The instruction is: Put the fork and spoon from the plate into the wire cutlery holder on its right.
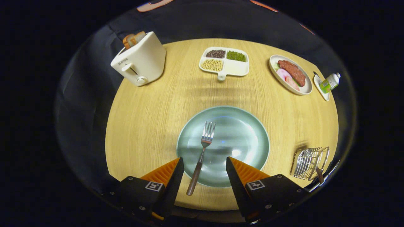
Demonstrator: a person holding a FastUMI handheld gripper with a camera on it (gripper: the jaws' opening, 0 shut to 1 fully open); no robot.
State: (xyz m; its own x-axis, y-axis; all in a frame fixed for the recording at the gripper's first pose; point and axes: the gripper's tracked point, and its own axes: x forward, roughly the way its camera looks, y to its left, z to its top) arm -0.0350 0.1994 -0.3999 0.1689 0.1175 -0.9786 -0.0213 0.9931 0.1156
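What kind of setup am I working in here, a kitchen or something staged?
Likely a staged dining table in a booth: round wooden table, toaster with bread, food plates, black cloth behind. The fork lies on the plate between the open fingers.

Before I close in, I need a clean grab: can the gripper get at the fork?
Probably yes. The gripper is open, the fork lies bare on the plate, its handle between the fingers.

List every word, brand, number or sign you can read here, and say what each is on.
Toaster: a short brand word on its front, too blurred to read.
Bottle: a green label, too small to read.
Open tongs over the fork: a square black-and-white marker on each finger, a coded pattern, not text.
Nothing else carries writing.
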